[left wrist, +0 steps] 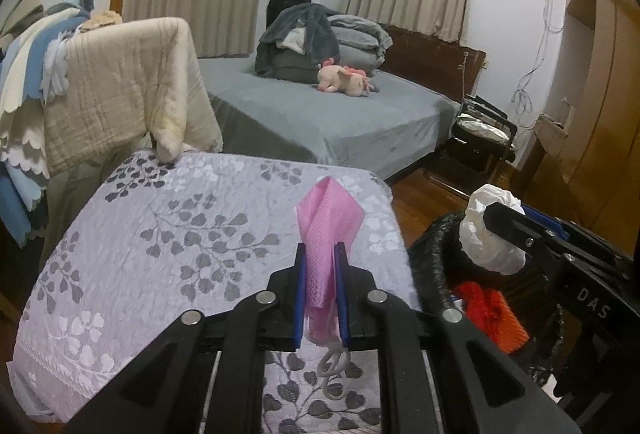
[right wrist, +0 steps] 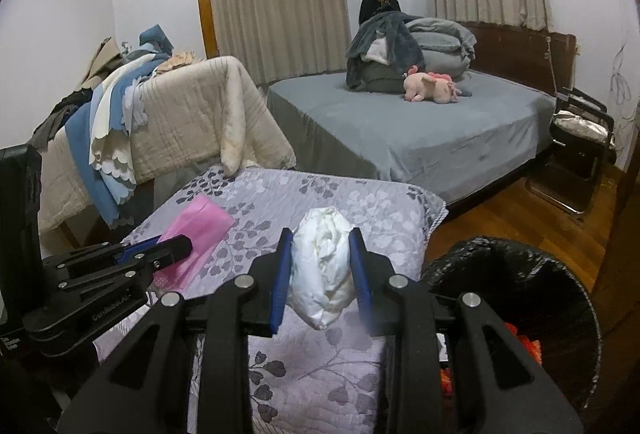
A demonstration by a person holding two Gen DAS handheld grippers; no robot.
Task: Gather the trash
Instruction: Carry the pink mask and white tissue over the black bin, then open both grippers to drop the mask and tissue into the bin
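My left gripper is shut on a pink face mask, held upright above the purple leaf-patterned quilt; its white ear loop dangles below the jaws. The mask and left gripper also show in the right wrist view. My right gripper is shut on a crumpled white tissue wad, held above the quilt's right part. In the left wrist view the tissue hangs over the black-bagged trash bin, which holds orange-red trash. The bin sits at the lower right.
A grey bed with folded blankets and a pink plush toy lies behind. A beige quilt over a rack with blue and white cloths stands left. A black chair and wooden floor are right.
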